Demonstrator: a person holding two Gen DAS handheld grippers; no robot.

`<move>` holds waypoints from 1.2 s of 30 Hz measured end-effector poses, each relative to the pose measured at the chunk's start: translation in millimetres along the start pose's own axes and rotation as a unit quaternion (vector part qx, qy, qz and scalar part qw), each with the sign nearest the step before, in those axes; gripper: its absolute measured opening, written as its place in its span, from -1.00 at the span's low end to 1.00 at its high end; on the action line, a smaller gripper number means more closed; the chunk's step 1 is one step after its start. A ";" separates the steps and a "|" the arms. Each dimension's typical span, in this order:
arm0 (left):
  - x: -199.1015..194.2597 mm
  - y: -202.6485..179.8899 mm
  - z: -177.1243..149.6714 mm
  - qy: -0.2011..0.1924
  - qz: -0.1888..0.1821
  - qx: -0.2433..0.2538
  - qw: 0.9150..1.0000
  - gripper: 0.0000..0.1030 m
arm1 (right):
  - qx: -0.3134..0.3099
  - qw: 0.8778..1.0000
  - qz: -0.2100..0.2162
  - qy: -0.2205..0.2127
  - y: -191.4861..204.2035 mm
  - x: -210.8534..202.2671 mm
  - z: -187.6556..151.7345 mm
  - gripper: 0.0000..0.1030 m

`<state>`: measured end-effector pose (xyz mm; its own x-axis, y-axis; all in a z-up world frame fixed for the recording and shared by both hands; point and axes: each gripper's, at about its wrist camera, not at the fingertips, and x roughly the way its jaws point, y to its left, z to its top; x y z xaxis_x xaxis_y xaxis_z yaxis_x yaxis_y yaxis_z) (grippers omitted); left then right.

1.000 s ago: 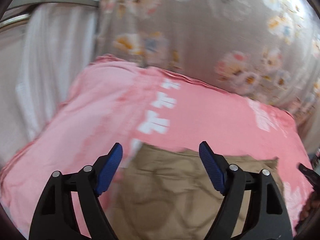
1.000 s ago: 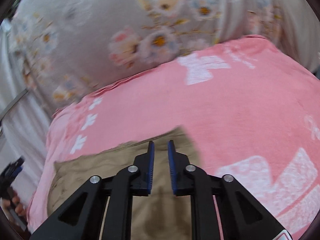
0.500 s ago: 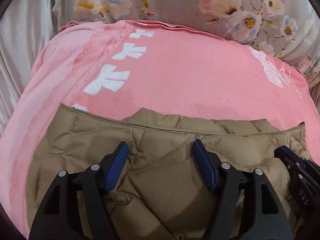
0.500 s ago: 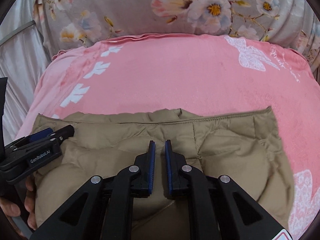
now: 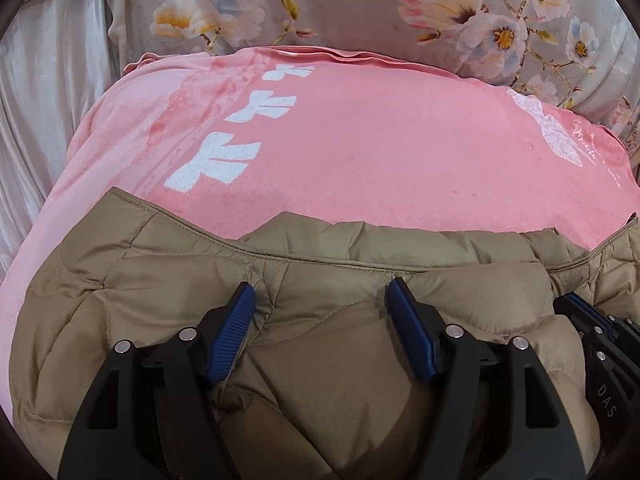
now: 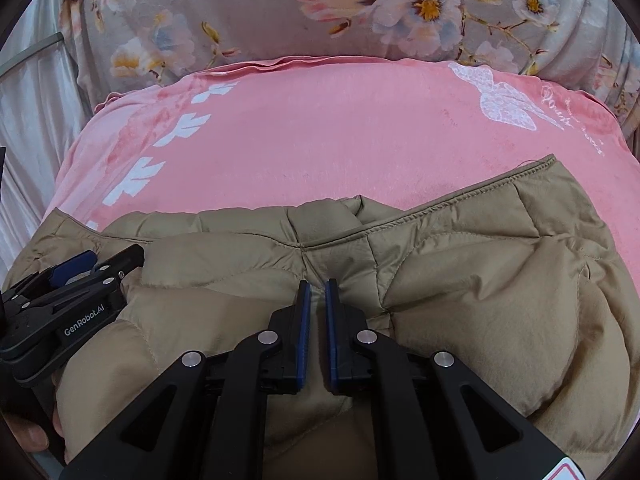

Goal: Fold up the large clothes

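The puffy tan jacket (image 5: 320, 320) lies bunched on the pink blanket (image 5: 360, 140), looking only partly folded with more folds to go, while the left gripper (image 5: 320, 320) is spread wide and the right gripper (image 6: 316, 304) looks almost pinched together, gripping nothing I can see.

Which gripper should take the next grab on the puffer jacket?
Likely left. The left gripper is open, its fingers straddling a ridge of the tan puffer jacket. The right gripper has its fingers nearly together and would have to open first.
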<state>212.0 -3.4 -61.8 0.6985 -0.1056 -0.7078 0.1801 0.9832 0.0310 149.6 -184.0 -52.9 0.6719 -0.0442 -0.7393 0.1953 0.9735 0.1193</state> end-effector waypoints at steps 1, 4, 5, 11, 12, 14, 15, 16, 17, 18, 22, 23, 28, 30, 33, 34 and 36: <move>0.7 -0.4 -0.5 -0.001 0.001 0.000 1.000 0.30 | 0.000 1.000 -0.002 -0.001 0.4 0.7 -0.4 -0.92; 2.3 -1.2 -1.3 -0.002 0.005 0.002 1.000 0.30 | -0.002 1.000 -0.006 -0.003 1.6 2.0 -1.6 -0.92; 2.4 -1.6 -1.7 -0.002 0.005 0.002 1.000 0.30 | -0.002 1.000 -0.006 -0.003 1.9 2.6 -1.7 -0.92; 5.0 -3.3 -2.6 -0.002 0.012 0.006 1.000 0.30 | -0.003 1.000 -0.007 -0.003 2.4 3.3 -1.3 -0.92; 5.4 -3.7 -2.7 -0.002 0.013 0.007 1.000 0.30 | -0.004 1.000 -0.007 -0.003 2.4 3.5 -1.1 -0.92; 5.9 -4.9 -3.2 -0.003 0.016 0.009 1.000 0.30 | -0.005 1.000 -0.008 -0.002 1.7 5.1 -2.0 -0.92; 6.4 -5.3 -3.3 -0.002 0.017 0.010 1.000 0.30 | -0.005 1.000 -0.008 -0.002 1.3 5.5 -1.8 -0.92; 6.9 -5.3 -3.5 -0.002 0.018 0.011 1.000 0.30 | -0.005 1.000 -0.009 -0.002 1.4 6.1 -2.0 -0.92; 7.4 -5.6 -3.5 -0.002 0.019 0.012 1.000 0.31 | -0.005 1.000 -0.009 -0.002 1.2 6.0 -1.8 -0.92; 8.0 -6.1 -3.4 -0.002 0.021 0.013 1.000 0.31 | -0.005 1.000 -0.008 -0.003 0.9 6.4 -1.7 -0.92; 10.2 -6.6 -2.4 0.000 0.023 0.013 1.000 0.31 | -0.004 1.000 -0.004 -0.005 -1.0 6.6 -0.6 -0.92; 9.9 -6.8 -2.3 0.000 0.023 0.013 1.000 0.31 | -0.001 1.000 -0.002 -0.005 -2.4 7.1 -0.1 -0.92; -10.7 2.3 -1.5 0.016 0.002 0.007 1.000 0.31 | 0.012 1.000 -0.001 0.003 -10.0 -8.8 3.9 -0.88; -41.0 14.2 -6.6 0.008 -0.012 -0.007 1.000 0.34 | 0.031 0.999 0.018 -0.011 -12.8 -39.3 0.6 -0.80; -81.6 30.7 -21.9 0.005 -0.023 -0.023 0.999 0.43 | 0.028 0.999 0.039 -0.024 -8.3 -87.3 -15.6 -0.80; -88.6 33.9 -27.5 0.005 -0.021 -0.028 0.999 0.43 | 0.022 0.998 0.043 -0.027 -5.2 -96.2 -22.0 -0.80; -97.5 35.5 -44.2 0.012 -0.016 -0.031 0.999 0.43 | 0.006 0.998 0.050 -0.029 4.6 -107.4 -38.4 -0.80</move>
<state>119.6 48.4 -22.9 0.6761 -0.1341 -0.7245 0.1577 0.9868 -0.0355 50.9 -166.2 1.6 0.7287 0.0394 -0.6837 0.1340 0.9708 0.1988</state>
